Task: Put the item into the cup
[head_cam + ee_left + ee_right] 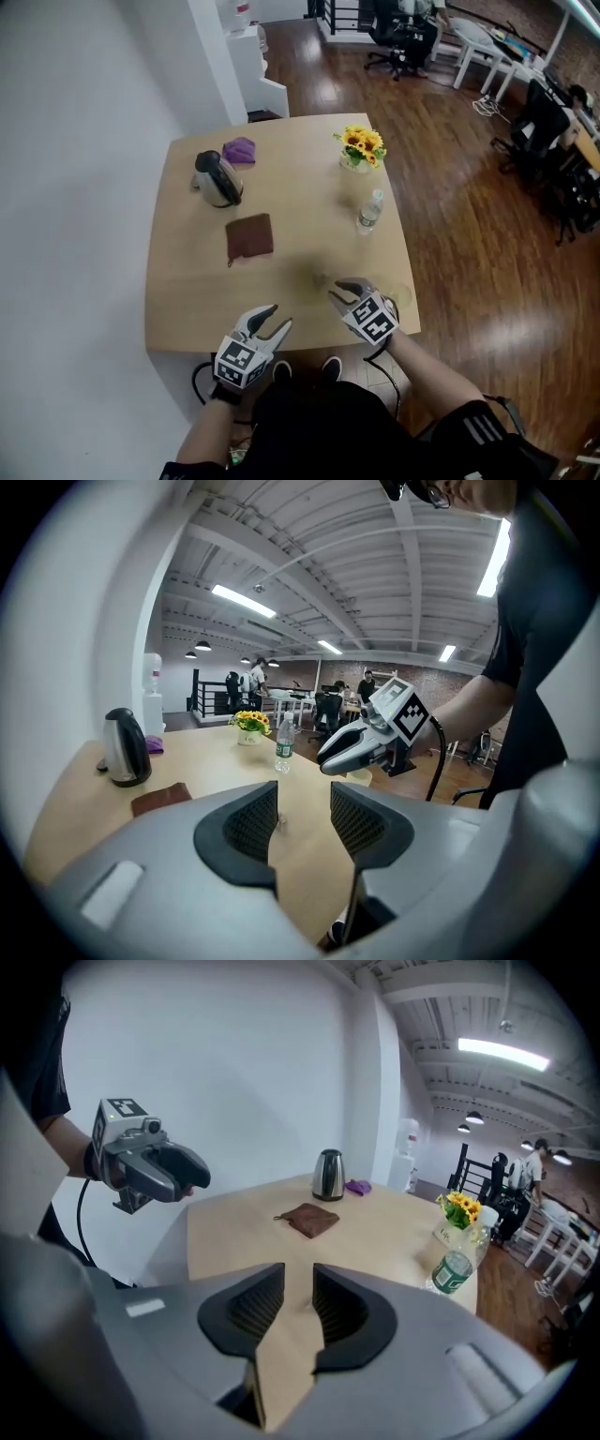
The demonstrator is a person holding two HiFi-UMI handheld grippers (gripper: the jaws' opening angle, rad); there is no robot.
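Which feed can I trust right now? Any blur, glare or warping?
Head view: soft, with a smear on the table just ahead of the right gripper, so small things there don't resolve. Left gripper view: heavy fisheye bending, dark corners, bright ceiling strips; its fingers are sharp. Right gripper view: same bending, bright white wall; kettle and brown cloth read clearly.

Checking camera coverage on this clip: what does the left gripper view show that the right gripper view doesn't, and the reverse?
Only the left gripper view: the right gripper seen from outside, and the left jaws, apart with nothing between them.
Only the right gripper view: the left gripper against the white wall, and the right jaws, apart with nothing between them.
Both: the table, kettle, brown cloth, purple cloth, flowers and water bottle.
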